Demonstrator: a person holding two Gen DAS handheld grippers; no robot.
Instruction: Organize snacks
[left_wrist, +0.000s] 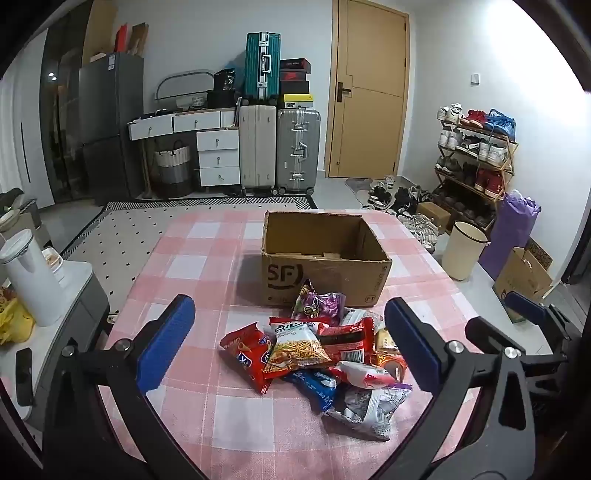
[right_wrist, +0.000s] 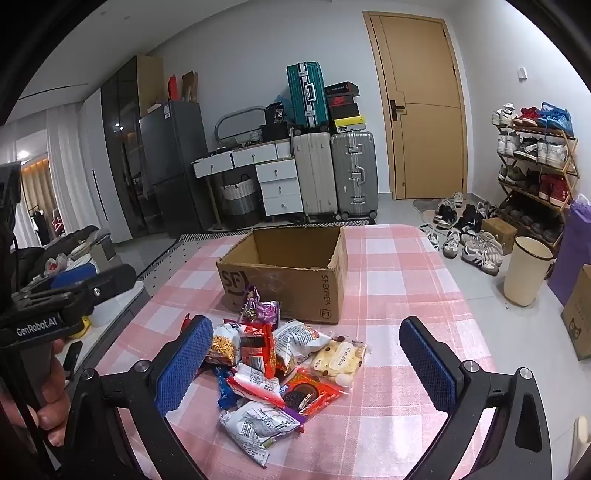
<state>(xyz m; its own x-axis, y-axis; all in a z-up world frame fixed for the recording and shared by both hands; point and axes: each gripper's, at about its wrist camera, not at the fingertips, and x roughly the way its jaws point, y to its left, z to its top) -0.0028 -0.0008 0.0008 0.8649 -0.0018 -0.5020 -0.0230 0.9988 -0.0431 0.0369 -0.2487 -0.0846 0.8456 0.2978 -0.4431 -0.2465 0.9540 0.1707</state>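
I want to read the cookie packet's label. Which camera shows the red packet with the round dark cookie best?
The right wrist view: the red cookie packet lies face up at the near edge of the snack pile, unobstructed. In the left wrist view only a sliver of it shows, mostly behind that gripper's right finger.

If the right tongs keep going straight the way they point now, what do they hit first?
Most likely the snack pile on the checked tablecloth, before the cardboard box; the right tongs are open and empty, though depth is uncertain.

Snack pile lies before the cardboard box (open-topped).
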